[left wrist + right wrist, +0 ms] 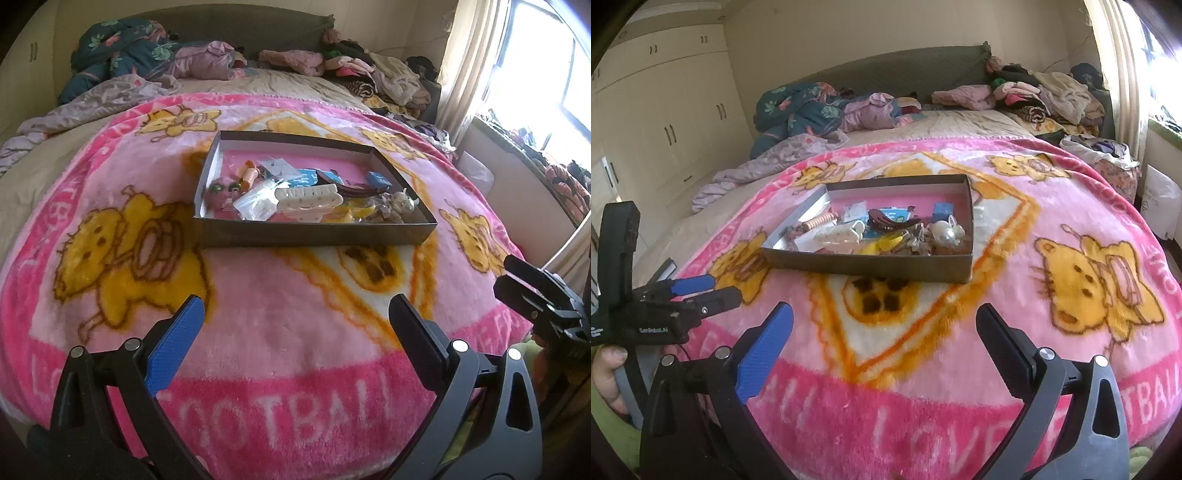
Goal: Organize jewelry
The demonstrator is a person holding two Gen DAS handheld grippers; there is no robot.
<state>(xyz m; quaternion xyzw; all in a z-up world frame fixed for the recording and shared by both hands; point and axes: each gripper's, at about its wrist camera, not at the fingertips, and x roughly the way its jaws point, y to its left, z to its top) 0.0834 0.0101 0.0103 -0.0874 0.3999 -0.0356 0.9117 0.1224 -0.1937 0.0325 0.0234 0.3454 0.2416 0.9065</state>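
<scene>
Left wrist view. Left gripper [295,321] low in the picture, jaws spread wide, nothing between them, only pink fuzz under. One blue pad [173,350] at 8 o'clock, one black pad at 4 o'clock. Flat dark box [314,236] up past the jaws at 12 o'clock, sitting on the pink blanket [277,314] on the bed. Long side of the box running from 9 o'clock to 3 o'clock, a little tipped so the right end sits lower. Open top, pink inside. Full of small things: a white hair clip [308,197] lying long-ways across the middle, a clear little bag [255,205] just left of it, an orange spring toy [251,175] toward 10 o'clock, a blue block [378,180] toward 2 o'clock. Right gripper [517,280] peeking in at 3 o'clock, well apart from the box.

Right wrist view. Right gripper [884,321] low down, jaws spread wide, empty. Same box [871,264] at 12 o'clock, long side still mostly 9 to 3. White hair clip [838,233] near the front wall, brown hair clip [890,223] just behind it, shiny pearl thing [947,230] at the right end. Left gripper [701,291] at 9 o'clock, pointing toward 3 o'clock, held in a hand [607,373]. Piles of clothes [1049,92] at the far end of the bed.
</scene>
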